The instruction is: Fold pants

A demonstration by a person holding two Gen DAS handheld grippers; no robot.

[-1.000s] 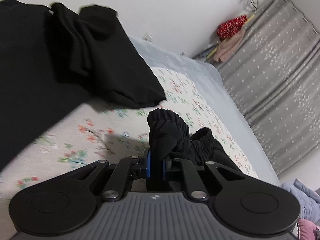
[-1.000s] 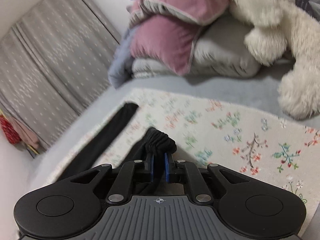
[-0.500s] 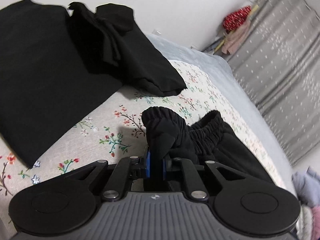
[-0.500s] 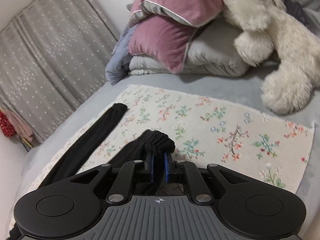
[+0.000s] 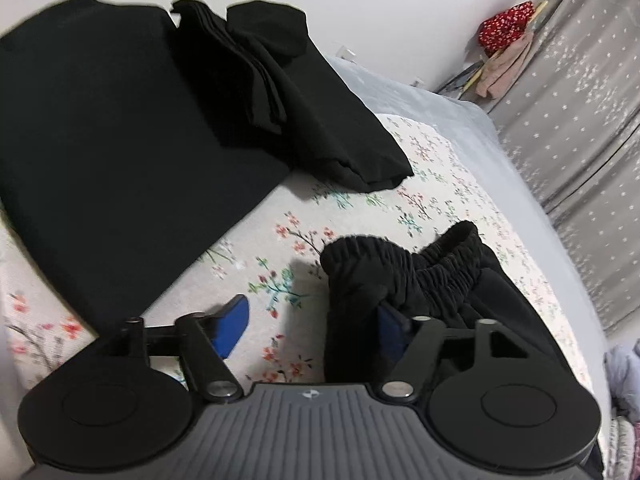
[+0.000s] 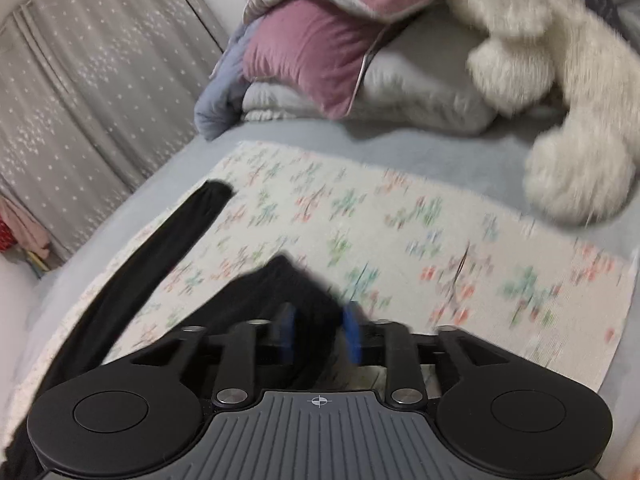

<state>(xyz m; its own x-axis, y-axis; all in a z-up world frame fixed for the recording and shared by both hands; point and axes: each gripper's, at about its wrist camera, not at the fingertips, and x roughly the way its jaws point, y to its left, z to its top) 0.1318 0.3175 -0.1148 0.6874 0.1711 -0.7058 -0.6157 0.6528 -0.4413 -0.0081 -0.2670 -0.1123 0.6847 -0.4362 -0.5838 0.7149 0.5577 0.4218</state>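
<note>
Black pants on the bed's floral mat: soft, light, limp. Left gripper and right gripper both opening, releasing cloth. Regrasp judged best at elastic waistband, 1 o'clock of the left gripper.

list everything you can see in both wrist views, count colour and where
pants: 1, black, on the floral sheet, waistband bunched between the left tongs, a leg stretching towards the curtain
floral sheet: 1, white with flowers, spread on the bed
bed cover: 1, grey-blue, under the sheet
black garments: several, black, one flat and others folded, far side of the sheet
pillows and bedding: a pile, pink, grey and blue, at the bed's end
plush toy: 1, cream, beside the pile
curtain: 1, grey, dotted
red cloth: 1, red, by the wall
left tongs: 1, black with blue pads, opening, fabric against one pad
right tongs: 1, same, opening, fabric between
</note>
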